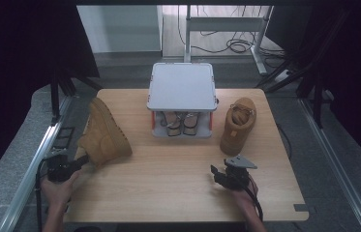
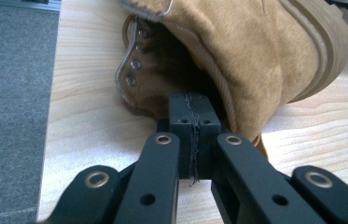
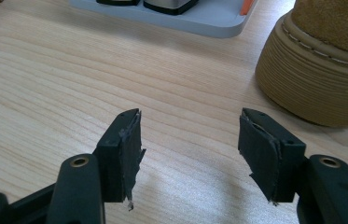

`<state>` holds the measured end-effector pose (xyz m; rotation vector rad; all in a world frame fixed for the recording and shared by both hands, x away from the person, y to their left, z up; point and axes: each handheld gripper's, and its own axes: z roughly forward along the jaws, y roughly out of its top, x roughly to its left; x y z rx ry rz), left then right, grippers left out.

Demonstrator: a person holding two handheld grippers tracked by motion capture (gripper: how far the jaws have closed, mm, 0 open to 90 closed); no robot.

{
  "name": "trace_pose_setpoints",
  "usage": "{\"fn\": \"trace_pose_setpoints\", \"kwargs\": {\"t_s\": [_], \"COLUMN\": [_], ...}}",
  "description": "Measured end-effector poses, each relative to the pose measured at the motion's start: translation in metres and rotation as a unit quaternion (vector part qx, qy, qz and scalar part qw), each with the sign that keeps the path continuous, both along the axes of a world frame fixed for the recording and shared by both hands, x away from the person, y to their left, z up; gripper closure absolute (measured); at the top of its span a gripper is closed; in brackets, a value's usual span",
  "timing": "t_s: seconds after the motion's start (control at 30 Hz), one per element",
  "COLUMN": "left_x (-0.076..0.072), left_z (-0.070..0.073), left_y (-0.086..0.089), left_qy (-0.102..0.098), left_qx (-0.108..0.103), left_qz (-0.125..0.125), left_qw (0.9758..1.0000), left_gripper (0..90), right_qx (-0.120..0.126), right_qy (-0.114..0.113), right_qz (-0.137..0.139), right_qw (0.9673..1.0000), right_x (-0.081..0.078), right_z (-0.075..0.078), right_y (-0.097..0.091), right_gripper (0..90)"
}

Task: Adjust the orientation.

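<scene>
On the pale wooden counter [image 1: 178, 183] lie two tan suede boots with ribbed rubber soles, and between them stands one grey, flat-topped shoe rack [image 1: 182, 87] holding a pair of sandals [image 1: 181, 123]. The left boot [image 1: 103, 133] lies tipped on its side near the counter's left edge. The left tool [image 1: 82, 161] is clamped tight on the rim of its collar beside the metal eyelets. The right boot [image 1: 237, 124] stands upright, just beyond the right tool [image 1: 215, 173], whose jaws gape wide, holding nothing.
</scene>
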<state>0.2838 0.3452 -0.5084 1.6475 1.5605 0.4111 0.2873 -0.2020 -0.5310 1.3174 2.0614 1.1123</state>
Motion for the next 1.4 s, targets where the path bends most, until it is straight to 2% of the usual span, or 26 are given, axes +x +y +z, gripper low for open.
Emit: {"fn": "trace_pose_setpoints", "kwargs": {"t_s": [0.1,0.43,0.77,1.1,1.27,1.4], "left_x": [0.001,0.010,0.027,0.038,0.048,0.056], "left_z": [0.001,0.013,0.036,0.045,0.049,0.054], "left_y": [-0.001,-0.008,-0.023,-0.033,-0.043,-0.056], "left_qy": [-0.002,0.000,-0.014,-0.020,-0.021,-0.018], "left_qx": [-0.003,0.011,0.021,0.022,0.026,0.038], "left_qz": [-0.002,-0.008,-0.030,-0.040,-0.052,-0.067], "left_qw": [1.0000,0.9999,0.9992,0.9988,0.9981,0.9969], "left_gripper": [89.7,89.9,89.8,89.8,89.3,89.1], "right_qx": [0.000,0.002,0.001,0.001,0.003,0.002], "right_qy": [-0.002,-0.004,-0.005,-0.008,-0.008,-0.009], "right_qz": [0.001,-0.003,-0.005,-0.007,-0.010,-0.009], "right_qw": [1.0000,1.0000,1.0000,0.9999,0.9999,0.9999], "right_x": [0.000,0.000,0.000,0.000,0.000,0.000], "right_z": [0.001,0.002,0.003,0.004,0.005,0.005], "right_y": [0.000,-0.002,-0.004,-0.005,-0.007,-0.007], "right_gripper": [39.5,39.7,39.7,39.7,39.7,39.7]}}
